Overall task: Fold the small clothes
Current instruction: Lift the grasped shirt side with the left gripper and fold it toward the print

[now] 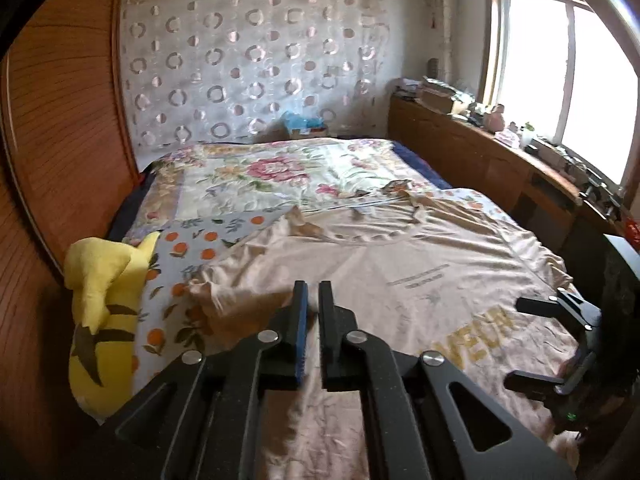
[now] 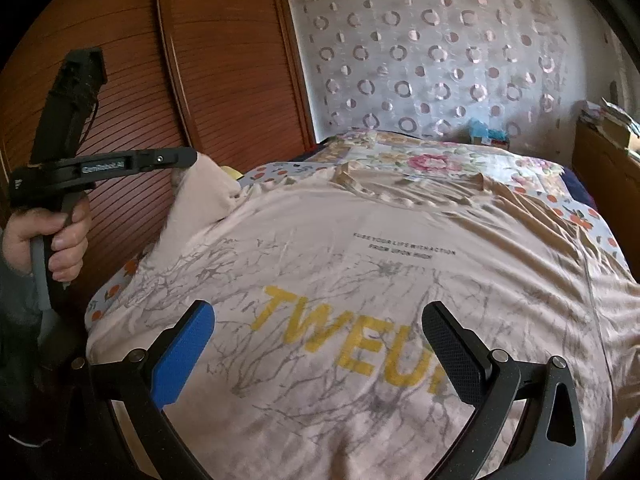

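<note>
A beige T-shirt [image 2: 360,248] with yellow letters and grey print lies spread on the bed, also in the left wrist view [image 1: 400,256]. My left gripper [image 1: 313,292] is shut on the shirt's left sleeve [image 1: 240,296] and lifts it; in the right wrist view the left gripper [image 2: 192,159] holds the raised sleeve [image 2: 200,196] above the shirt's left side. My right gripper [image 2: 318,336] is open and empty, hovering over the yellow letters near the hem; its fingers also show at the right edge of the left wrist view [image 1: 536,344].
A yellow plush toy [image 1: 104,320] lies at the bed's left edge beside a brown wooden wardrobe [image 2: 200,60]. A floral quilt [image 1: 272,176] covers the far bed. A cluttered wooden shelf [image 1: 500,148] runs along the right under the window.
</note>
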Motion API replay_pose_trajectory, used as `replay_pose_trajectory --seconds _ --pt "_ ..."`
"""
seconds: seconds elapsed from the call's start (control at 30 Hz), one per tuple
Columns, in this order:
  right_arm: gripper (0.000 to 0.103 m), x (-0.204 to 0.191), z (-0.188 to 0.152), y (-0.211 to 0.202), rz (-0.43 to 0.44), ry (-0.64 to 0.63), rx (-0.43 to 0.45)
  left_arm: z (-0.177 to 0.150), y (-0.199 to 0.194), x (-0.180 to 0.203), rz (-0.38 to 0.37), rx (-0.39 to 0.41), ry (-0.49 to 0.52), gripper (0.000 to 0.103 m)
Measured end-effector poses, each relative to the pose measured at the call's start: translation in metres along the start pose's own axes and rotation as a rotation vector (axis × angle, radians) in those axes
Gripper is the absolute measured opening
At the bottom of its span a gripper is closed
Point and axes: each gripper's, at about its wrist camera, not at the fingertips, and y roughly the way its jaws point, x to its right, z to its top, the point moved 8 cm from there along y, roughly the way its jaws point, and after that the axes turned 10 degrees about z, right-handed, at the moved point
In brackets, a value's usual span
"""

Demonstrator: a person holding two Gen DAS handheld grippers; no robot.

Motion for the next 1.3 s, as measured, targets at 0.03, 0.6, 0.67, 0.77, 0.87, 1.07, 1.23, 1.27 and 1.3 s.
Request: replay_pose_trajectory --seconds 0.03,0.6,0.67,0.77,0.87,1.07,1.23,1.27,1.3 --pt "0.103 -0.001 -0.001 0.001 -0.002 0.002 0.0 -0.002 -0.004 0.001 0.004 0.004 -0.001 0.022" --pt "0.088 -0.034 0.027 0.031 0.055 -0.146 -0.04 -0.075 -0.033 -0.07 0.144 0.031 -0.128 0.079" --pt "0.078 -0.043 0.035 0.043 0.076 -0.178 -0.052 -0.084 -0.033 -0.075 0.162 0.045 -0.137 0.079" --pt "0.074 -0.057 0.047 0.062 0.141 -0.217 -0.047 -0.099 -0.032 -0.08 0.177 0.046 -0.132 0.079" --pt "0.071 -0.062 0.053 0.086 0.155 -0.261 -0.07 -0.109 -0.032 -0.082 0.177 0.046 -0.144 0.079" --pt "0.05 -0.073 0.046 0.149 0.193 -0.315 -0.209 -0.122 -0.034 -0.086 0.173 0.036 -0.163 0.079" --pt "0.041 -0.082 0.052 0.185 0.217 -0.308 -0.263 -0.126 -0.036 -0.085 0.168 0.019 -0.166 0.079" --pt "0.041 -0.084 0.053 0.19 0.217 -0.316 -0.272 -0.127 -0.036 -0.084 0.169 0.018 -0.165 0.079" --pt "0.041 -0.086 0.052 0.193 0.214 -0.324 -0.284 -0.128 -0.037 -0.084 0.169 0.017 -0.164 0.079"
